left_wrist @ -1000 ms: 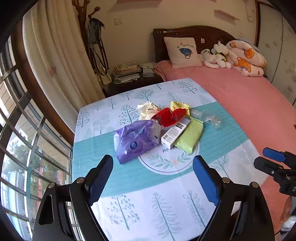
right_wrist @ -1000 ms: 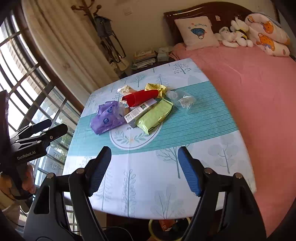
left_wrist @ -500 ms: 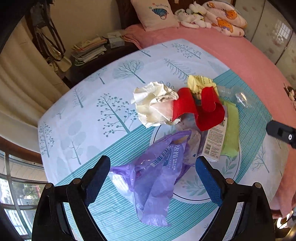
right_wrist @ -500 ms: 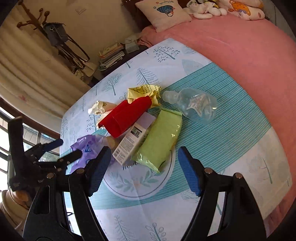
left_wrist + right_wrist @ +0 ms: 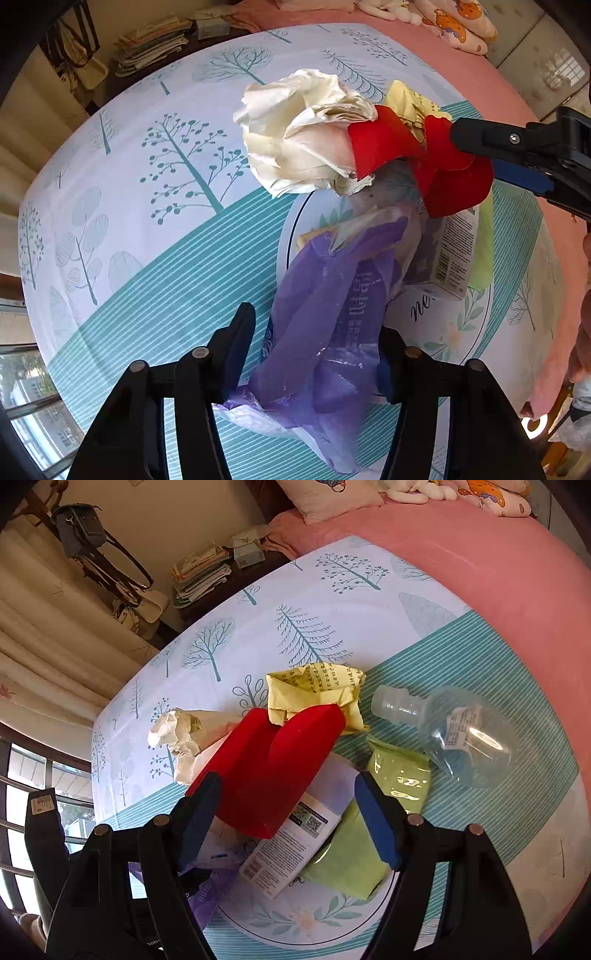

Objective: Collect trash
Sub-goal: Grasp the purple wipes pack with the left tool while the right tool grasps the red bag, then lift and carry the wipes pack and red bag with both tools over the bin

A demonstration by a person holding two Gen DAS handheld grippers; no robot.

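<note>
Left tongs [image 5: 314, 354] just squeezed in around the purple bag [image 5: 328, 325], pad contact hidden; right tongs [image 5: 286, 818] spread over the red carton [image 5: 273, 768].

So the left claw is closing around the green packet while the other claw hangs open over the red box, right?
Not quite: the left gripper has just been closing around the purple plastic bag, as the left wrist view shows. The right gripper does hang open over the red box.

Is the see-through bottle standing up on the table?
No, the clear bottle lies on its side on the tablecloth, with its open neck pointing toward the crumpled yellow paper.
</note>
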